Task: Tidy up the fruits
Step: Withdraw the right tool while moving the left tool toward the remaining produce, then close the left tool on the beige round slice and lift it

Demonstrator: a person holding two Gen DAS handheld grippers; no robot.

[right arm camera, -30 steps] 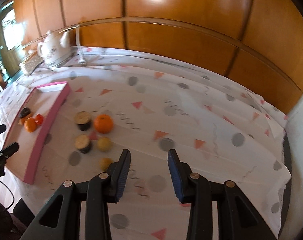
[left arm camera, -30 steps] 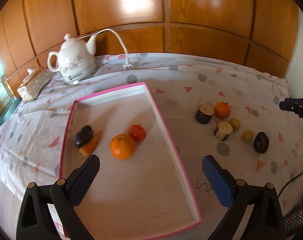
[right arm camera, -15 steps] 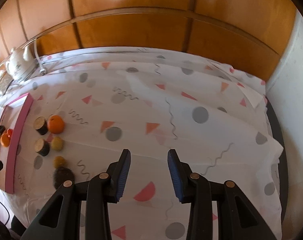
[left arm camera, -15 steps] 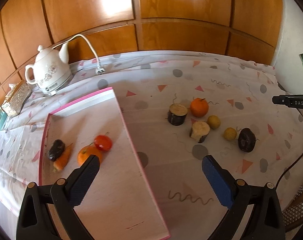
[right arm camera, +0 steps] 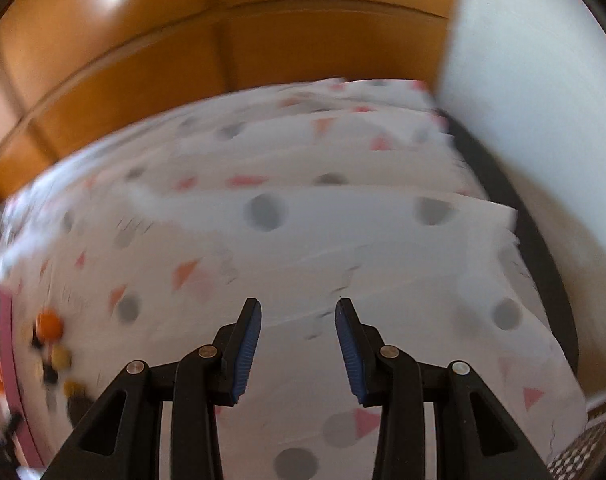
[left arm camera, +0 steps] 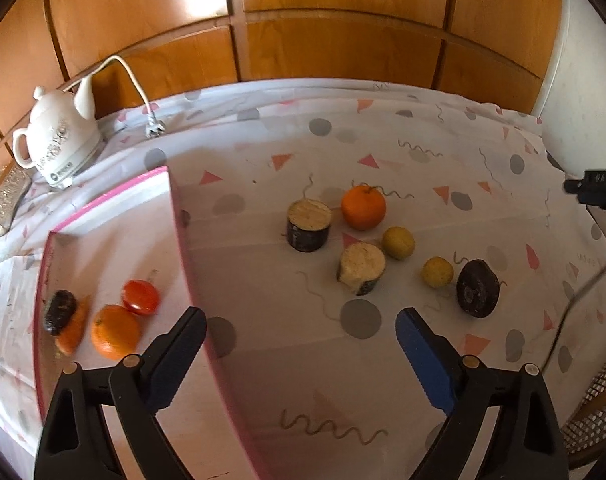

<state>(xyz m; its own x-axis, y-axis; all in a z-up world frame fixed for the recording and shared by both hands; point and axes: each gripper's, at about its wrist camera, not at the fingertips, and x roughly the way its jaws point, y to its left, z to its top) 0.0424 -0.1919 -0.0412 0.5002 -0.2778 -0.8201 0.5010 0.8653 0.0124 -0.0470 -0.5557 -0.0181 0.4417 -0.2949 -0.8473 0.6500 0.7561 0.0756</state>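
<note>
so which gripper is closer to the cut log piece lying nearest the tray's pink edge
Left. The left gripper hangs just short of the log piece, empty jaws closing. The right gripper faces bare tablecloth, with the fruits off at its far left.

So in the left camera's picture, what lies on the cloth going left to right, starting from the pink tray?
Pink tray → dark stump with pale top → orange → yellow fruit → second yellow fruit → dark purple fruit.
</note>
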